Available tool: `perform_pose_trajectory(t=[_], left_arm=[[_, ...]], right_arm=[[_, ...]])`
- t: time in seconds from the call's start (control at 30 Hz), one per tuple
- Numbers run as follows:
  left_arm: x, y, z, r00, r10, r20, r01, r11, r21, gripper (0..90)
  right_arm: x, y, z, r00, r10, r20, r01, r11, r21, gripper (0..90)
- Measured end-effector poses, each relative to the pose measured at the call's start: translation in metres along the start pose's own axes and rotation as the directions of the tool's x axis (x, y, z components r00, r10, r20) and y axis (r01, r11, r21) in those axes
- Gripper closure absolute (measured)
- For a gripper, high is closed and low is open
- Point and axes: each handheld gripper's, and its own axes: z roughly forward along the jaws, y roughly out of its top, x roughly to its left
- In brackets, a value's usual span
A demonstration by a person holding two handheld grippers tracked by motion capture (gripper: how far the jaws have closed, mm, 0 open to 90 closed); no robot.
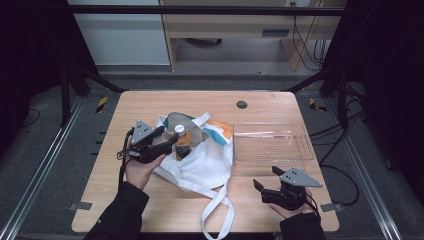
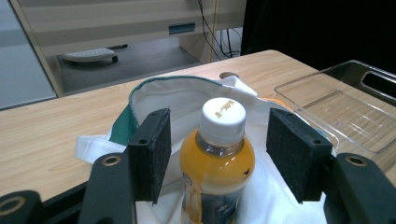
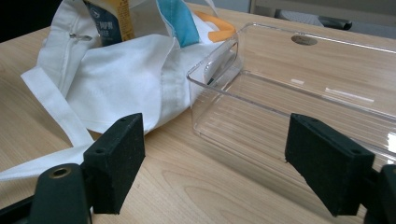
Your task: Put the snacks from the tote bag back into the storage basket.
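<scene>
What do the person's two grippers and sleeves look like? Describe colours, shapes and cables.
The left gripper and right gripper are black, each topped by a grey three-cornered plate. Their jaws are flat rectangular black blocks with a rough foam-like face and small screw holes. A black cable trails from the left one. Both sleeves are black.

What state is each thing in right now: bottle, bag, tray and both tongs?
Bottle: upright in the bag's mouth, white cap on, orange drink inside.
Bag: white cloth, lying on the table, mouth open, straps loose.
Tray: clear plastic, empty, flat on the table beside the bag.
Left tongs: open, pads on either side of the bottle, not touching it.
Right tongs: open, holding nothing, near the tray.
</scene>
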Motion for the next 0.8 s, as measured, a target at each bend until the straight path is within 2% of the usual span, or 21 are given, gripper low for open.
perform_pose_trajectory(t=[0.4,0.6,0.8], left_arm=[[-0.007,-0.003,0.019,0.9995,0.033,-0.001,-0.033,0.9990,0.030,45.2],[-0.007,-0.006,0.030,0.9991,0.039,-0.018,-0.039,0.9984,0.042,49.6],[-0.006,-0.008,0.037,0.9993,0.033,-0.018,-0.032,0.9988,0.037,54.0]], right_arm=[[-0.002,-0.004,-0.001,1.0000,0.006,-0.003,-0.006,1.000,0.011,20.2],[-0.002,-0.005,0.001,1.0000,0.000,0.003,0.000,1.000,0.014,20.3],[-0.003,-0.005,0.002,1.0000,-0.001,0.006,0.001,1.000,0.019,20.3]])
